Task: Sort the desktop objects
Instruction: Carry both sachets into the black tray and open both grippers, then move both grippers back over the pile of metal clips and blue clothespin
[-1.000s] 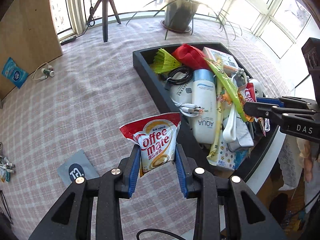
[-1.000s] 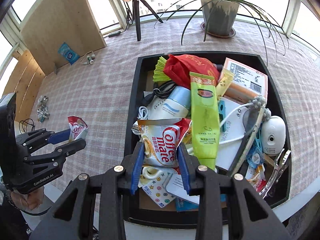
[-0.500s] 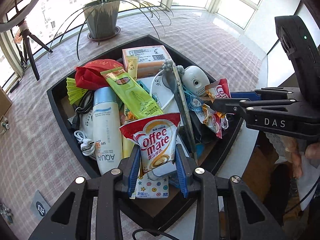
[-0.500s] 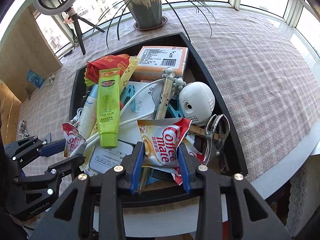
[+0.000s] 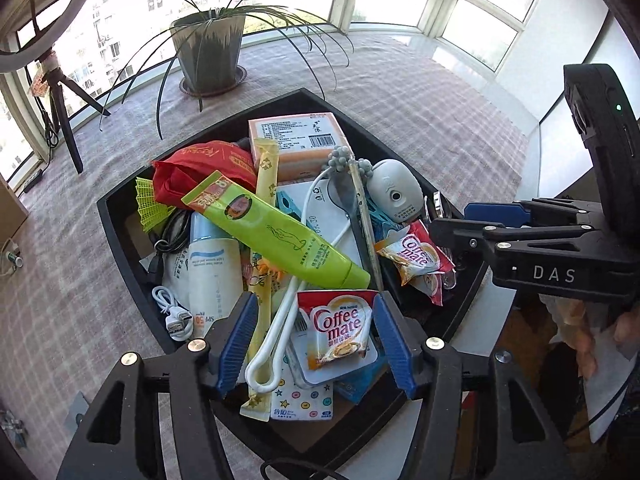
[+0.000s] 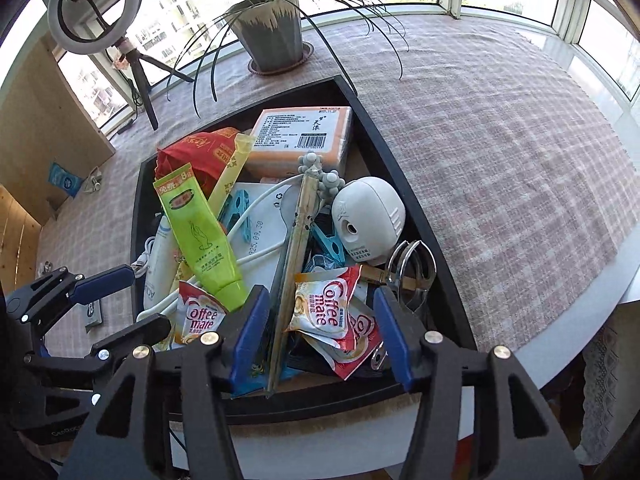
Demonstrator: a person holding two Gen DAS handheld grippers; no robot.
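Two red-and-white Coffee mate sachets lie on the pile in the black tray [image 5: 120, 240]. One sachet [image 5: 336, 328] rests between the blue pads of my left gripper [image 5: 315, 332], whose jaws are opening; the left pad stands clear of it. The other sachet [image 6: 324, 312] lies loose between the pads of my right gripper [image 6: 322, 334], also opening. In the left wrist view the right gripper [image 5: 464, 222] hovers above its sachet [image 5: 416, 256]. The right wrist view shows the left gripper [image 6: 124, 306] beside its sachet [image 6: 200, 316] at the tray [image 6: 400, 168].
The tray is heaped with a green tube [image 5: 276, 236], a white round device [image 6: 368, 216], an orange pack [image 6: 304, 132], a red bag [image 5: 204, 168], a sunscreen bottle [image 5: 212, 276] and cables. A potted plant [image 6: 272, 36] and a ring light [image 6: 96, 4] stand behind on the checked cloth.
Both grippers, each clamped on a sachet, moved in over the tray's near end. Their jaws have since spread and the sachets now lie on the pile.
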